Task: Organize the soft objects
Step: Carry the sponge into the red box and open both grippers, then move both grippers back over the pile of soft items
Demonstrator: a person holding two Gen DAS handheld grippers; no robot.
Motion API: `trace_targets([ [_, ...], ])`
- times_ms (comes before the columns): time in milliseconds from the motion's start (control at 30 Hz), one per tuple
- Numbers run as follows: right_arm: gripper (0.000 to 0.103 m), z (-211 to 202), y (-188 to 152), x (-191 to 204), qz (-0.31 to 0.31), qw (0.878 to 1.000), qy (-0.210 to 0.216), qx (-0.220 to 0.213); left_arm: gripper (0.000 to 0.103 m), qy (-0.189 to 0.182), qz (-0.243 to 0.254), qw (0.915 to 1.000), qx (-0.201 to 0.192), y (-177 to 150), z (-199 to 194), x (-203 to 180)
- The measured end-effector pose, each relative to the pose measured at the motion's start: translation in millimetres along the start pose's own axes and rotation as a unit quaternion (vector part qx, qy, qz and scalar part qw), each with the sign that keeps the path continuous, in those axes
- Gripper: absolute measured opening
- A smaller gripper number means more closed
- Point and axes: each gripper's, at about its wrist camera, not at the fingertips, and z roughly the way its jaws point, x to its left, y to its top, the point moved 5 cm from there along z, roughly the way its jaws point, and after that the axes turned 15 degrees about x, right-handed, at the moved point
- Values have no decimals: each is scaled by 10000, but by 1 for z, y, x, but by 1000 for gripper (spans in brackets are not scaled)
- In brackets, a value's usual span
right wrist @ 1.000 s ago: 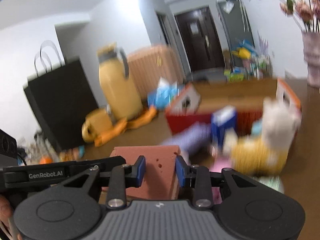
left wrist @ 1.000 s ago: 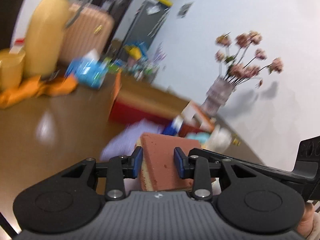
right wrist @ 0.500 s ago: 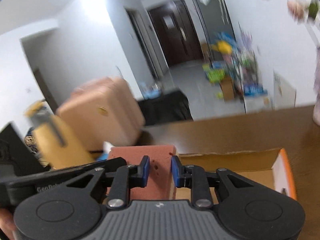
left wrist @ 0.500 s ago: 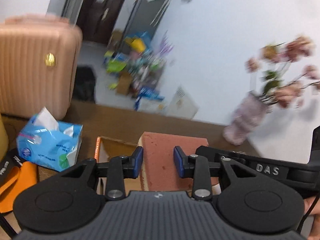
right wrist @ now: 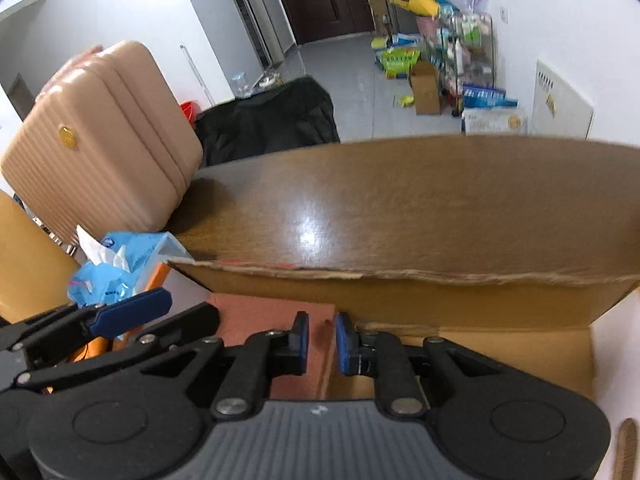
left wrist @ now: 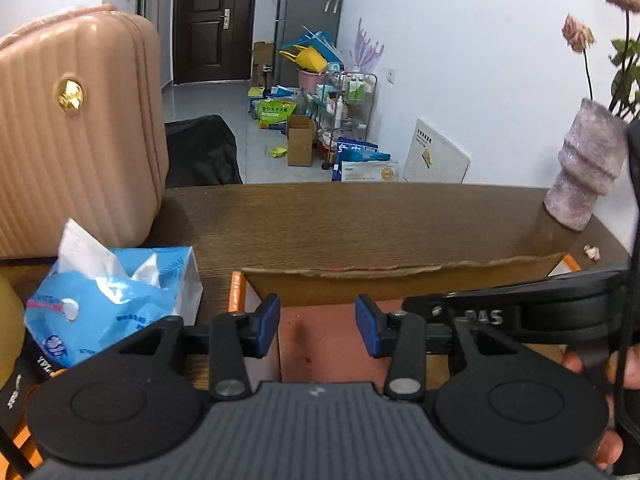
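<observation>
A reddish-brown sponge block (left wrist: 320,340) lies inside the open cardboard box (left wrist: 400,280) at its left end. My left gripper (left wrist: 316,324) is open, its blue pads standing apart on either side of the block. My right gripper (right wrist: 321,340) pinches the block's right edge (right wrist: 276,320) with its pads close together. The left gripper's blue fingertip (right wrist: 132,312) shows at the left of the right wrist view. The box (right wrist: 440,296) has brown walls and orange outer flaps.
A blue tissue pack (left wrist: 112,300) sits left of the box. A pink suitcase (left wrist: 76,128) stands behind it. A purple vase (left wrist: 588,176) with flowers stands at the right on the wooden table (left wrist: 360,220). Floor clutter lies beyond the table's far edge.
Both grippers carried the sponge block up and over the box, then lowered it inside. The left gripper's pads have opened off the block.
</observation>
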Motion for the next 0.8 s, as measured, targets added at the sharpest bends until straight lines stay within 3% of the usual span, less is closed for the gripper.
trace_targets([
  [133,16,-56,-4,-7,-156,9993,-109,-308,44,23,125,9995,-286,0,-46,-6],
  [200,17,-98,-11,-11,-295,9975,-250,-595,55,111,171,9988,-442,-1,-78,-6],
  [300,33,-166,-34,-24,-438,9922,-544,-1032,78,436,183,9962,-728,-9,-123,0],
  [367,53,-205,-54,-35,-480,9873,-791,-1290,81,667,181,9938,-875,-18,-152,5],
  [467,70,-259,-92,-56,-477,9765,-1104,-1786,88,820,113,9902,-1123,-32,-192,10],
  [633,70,-304,-137,-79,-43,9727,-940,-2121,92,738,46,9884,-1326,-52,-238,-2],
  [800,70,-327,-182,-66,-168,9662,-914,-2406,101,884,375,9813,-1668,-93,-273,-22],
])
